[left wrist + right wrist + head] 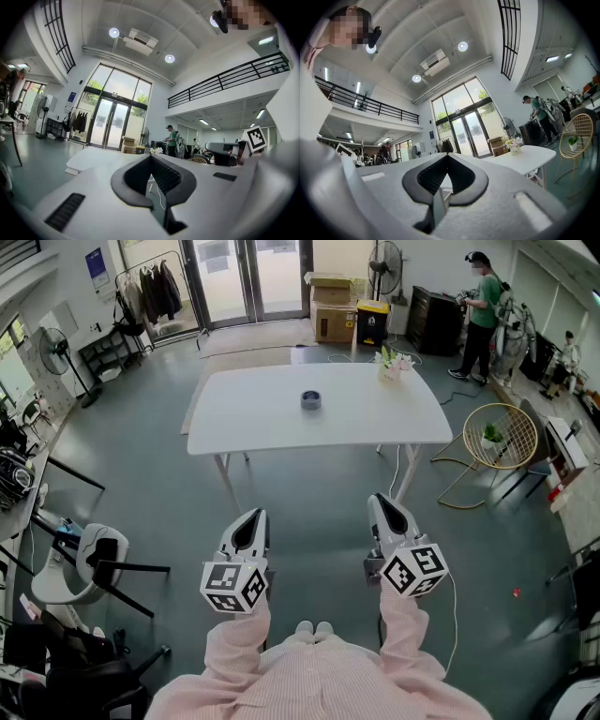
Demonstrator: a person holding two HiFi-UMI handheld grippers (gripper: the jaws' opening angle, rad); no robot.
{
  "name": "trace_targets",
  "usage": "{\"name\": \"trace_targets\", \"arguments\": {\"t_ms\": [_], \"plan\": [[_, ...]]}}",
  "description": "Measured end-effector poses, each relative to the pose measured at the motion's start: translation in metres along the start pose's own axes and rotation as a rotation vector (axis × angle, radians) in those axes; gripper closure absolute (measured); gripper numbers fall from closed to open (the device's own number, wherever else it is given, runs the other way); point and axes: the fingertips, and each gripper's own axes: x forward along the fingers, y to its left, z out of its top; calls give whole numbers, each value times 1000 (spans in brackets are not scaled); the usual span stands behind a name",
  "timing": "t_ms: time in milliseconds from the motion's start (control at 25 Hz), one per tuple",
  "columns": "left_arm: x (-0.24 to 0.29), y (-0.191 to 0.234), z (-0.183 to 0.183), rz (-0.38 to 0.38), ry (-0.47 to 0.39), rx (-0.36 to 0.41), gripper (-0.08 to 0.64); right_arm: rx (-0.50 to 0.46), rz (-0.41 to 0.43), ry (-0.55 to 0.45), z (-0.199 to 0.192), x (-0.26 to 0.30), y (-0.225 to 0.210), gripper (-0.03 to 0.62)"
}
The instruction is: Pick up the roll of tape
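Left gripper [248, 519] and right gripper [387, 504] both closed on nothing, side by side over the floor on the near side of the table.
I read each pair of jaws meeting at the tips in its own gripper view, with nothing between them. Roll of tape [311, 400] lies flat near the middle of the white table [253, 427], well apart from both grippers and farther out than they are. Small flower pot [392, 367] sits near the table's far right corner. Cardboard boxes [333, 307] are stacked by the glass doors beyond the table; a person in a green shirt [483, 306] stands at far right.
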Motion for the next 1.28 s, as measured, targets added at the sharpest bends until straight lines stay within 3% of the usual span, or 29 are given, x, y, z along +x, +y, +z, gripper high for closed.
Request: {"name": "trace_targets", "arguments": {"t_ms": [720,1280], "plan": [[27,-24,-16,-5,43,9,558,65,-21,84,-15,3,-41,579],[77,7,-23,27,59,-15,558,64,-42,123,-29,56,-75,531]]}}
